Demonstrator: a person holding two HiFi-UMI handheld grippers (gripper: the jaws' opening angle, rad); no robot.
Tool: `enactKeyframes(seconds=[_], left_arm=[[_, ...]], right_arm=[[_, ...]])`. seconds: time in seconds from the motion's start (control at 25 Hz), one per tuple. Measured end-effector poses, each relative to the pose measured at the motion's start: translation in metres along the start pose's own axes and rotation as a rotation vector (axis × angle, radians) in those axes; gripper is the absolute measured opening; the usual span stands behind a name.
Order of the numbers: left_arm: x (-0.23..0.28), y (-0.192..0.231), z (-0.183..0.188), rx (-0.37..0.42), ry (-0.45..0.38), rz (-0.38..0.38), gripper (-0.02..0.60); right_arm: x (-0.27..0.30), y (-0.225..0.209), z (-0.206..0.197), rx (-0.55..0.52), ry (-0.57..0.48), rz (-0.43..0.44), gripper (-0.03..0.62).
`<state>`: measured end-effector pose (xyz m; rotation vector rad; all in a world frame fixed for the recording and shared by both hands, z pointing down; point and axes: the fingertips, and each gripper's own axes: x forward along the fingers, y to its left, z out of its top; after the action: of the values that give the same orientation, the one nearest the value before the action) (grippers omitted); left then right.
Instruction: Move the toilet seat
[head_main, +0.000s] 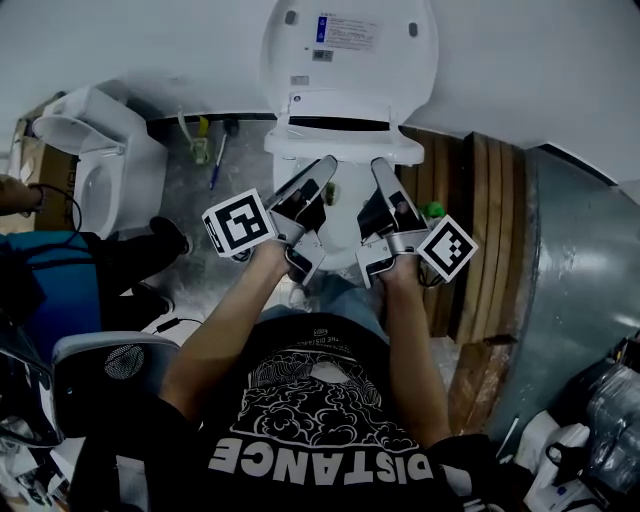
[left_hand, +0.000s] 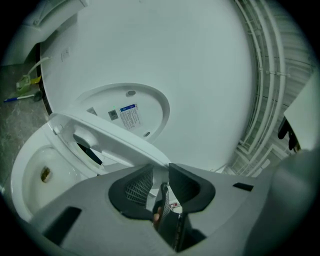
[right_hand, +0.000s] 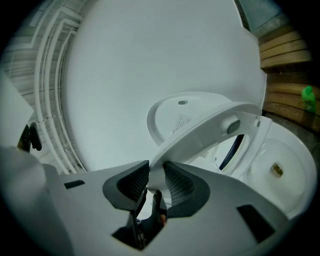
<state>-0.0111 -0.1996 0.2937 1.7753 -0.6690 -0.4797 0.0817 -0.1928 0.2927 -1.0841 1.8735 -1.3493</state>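
The white toilet seat (head_main: 345, 148) is tilted up off the bowl (head_main: 340, 228), with the lid (head_main: 345, 40) upright against the wall behind it. My left gripper (head_main: 328, 165) is shut on the seat's front rim on the left. My right gripper (head_main: 380, 168) is shut on the same rim on the right. In the left gripper view the seat (left_hand: 107, 137) runs into the left gripper (left_hand: 159, 172), above the open bowl (left_hand: 35, 170). In the right gripper view the seat (right_hand: 200, 137) runs down into the right gripper (right_hand: 156, 175), beside the bowl (right_hand: 280, 165).
A second white toilet (head_main: 100, 160) stands at the left. Small bottles and a blue pen (head_main: 215, 165) lie on the floor between the toilets. Wooden planks (head_main: 485, 200) and a green object (head_main: 433, 210) are at the right, next to a grey metal sheet (head_main: 580, 270).
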Motion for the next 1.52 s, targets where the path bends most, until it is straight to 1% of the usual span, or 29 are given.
enactKeyframes(seconds=[0.12, 0.28, 0.48, 0.68, 0.76, 0.84, 0.88, 0.96, 1.08, 1.32, 1.52], left_arm=[[0.004, -0.008, 0.006, 0.024, -0.017, -0.001, 0.109], [0.004, -0.015, 0.012, 0.068, -0.044, -0.001, 0.109], [0.014, -0.02, 0.021, 0.128, -0.059, 0.015, 0.109], [0.005, -0.035, 0.025, 0.236, -0.082, 0.007, 0.109], [0.012, -0.033, 0.032, 0.297, -0.076, 0.046, 0.103], [0.028, -0.025, 0.044, 0.345, -0.071, 0.107, 0.07], [0.037, -0.023, 0.05, 0.352, -0.075, 0.123, 0.063], [0.048, -0.021, 0.059, 0.348, -0.092, 0.131, 0.061], [0.052, -0.022, 0.064, 0.366, -0.109, 0.148, 0.057], [0.058, -0.023, 0.075, 0.413, -0.116, 0.175, 0.044], [0.064, -0.021, 0.084, 0.436, -0.113, 0.184, 0.035]], right_arm=[[0.005, 0.01, 0.006, -0.017, 0.013, 0.027, 0.11], [0.01, 0.02, 0.009, -0.068, 0.045, 0.055, 0.106], [0.019, 0.026, 0.018, -0.107, 0.081, 0.085, 0.1], [0.017, 0.047, 0.014, -0.165, 0.111, 0.147, 0.092], [0.027, 0.048, 0.019, -0.18, 0.133, 0.166, 0.087], [0.044, 0.043, 0.031, -0.184, 0.157, 0.17, 0.075], [0.052, 0.041, 0.037, -0.187, 0.167, 0.172, 0.068], [0.063, 0.039, 0.047, -0.193, 0.18, 0.183, 0.066], [0.068, 0.04, 0.05, -0.195, 0.195, 0.195, 0.061], [0.077, 0.043, 0.056, -0.202, 0.197, 0.216, 0.049], [0.086, 0.041, 0.062, -0.204, 0.185, 0.211, 0.044]])
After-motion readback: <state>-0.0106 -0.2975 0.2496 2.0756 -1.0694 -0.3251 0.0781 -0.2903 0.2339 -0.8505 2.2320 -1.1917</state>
